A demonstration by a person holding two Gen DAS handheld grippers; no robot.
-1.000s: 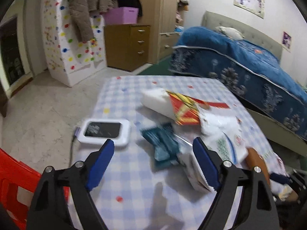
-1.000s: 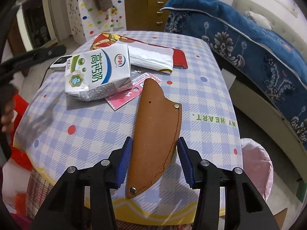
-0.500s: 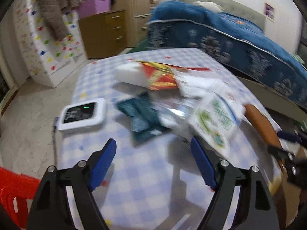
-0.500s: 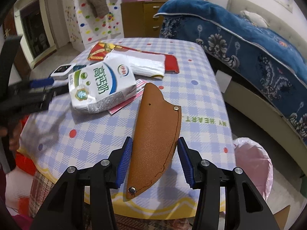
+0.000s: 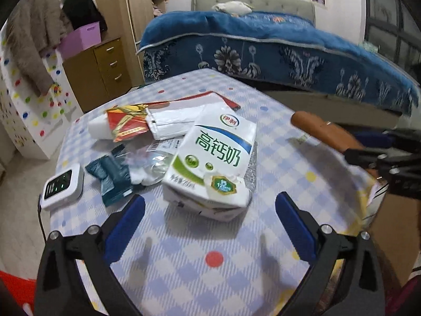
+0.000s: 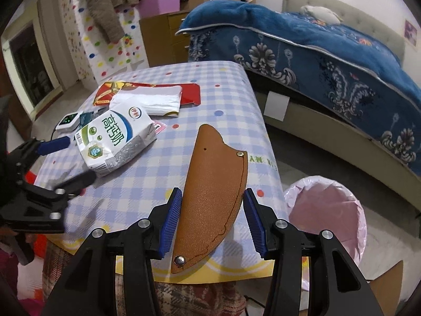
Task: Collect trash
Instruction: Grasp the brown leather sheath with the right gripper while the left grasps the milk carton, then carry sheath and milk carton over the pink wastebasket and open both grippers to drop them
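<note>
To take the milk carton [image 5: 213, 158] cleanly, the left gripper [image 5: 208, 226] should come down square over its crushed near end, one finger on each side, before closing. Its jaws are opening wide and hold nothing; the carton lies on the checked table [image 5: 215, 260] just beyond the fingertips. The right gripper [image 6: 212, 216], half-open, carries a brown leather sheath [image 6: 215, 184] near the table's right edge, close to the pink-lined bin [image 6: 326, 210].

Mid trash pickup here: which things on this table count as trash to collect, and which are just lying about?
Likely trash:
- crushed milk carton, in front of the opening left gripper
- teal wrapper
- crumpled clear plastic
- red packet
- white bag
- goes in the pink-lined bin

Lying about:
- white device
- brown leather sheath, between the right gripper jaws
</note>
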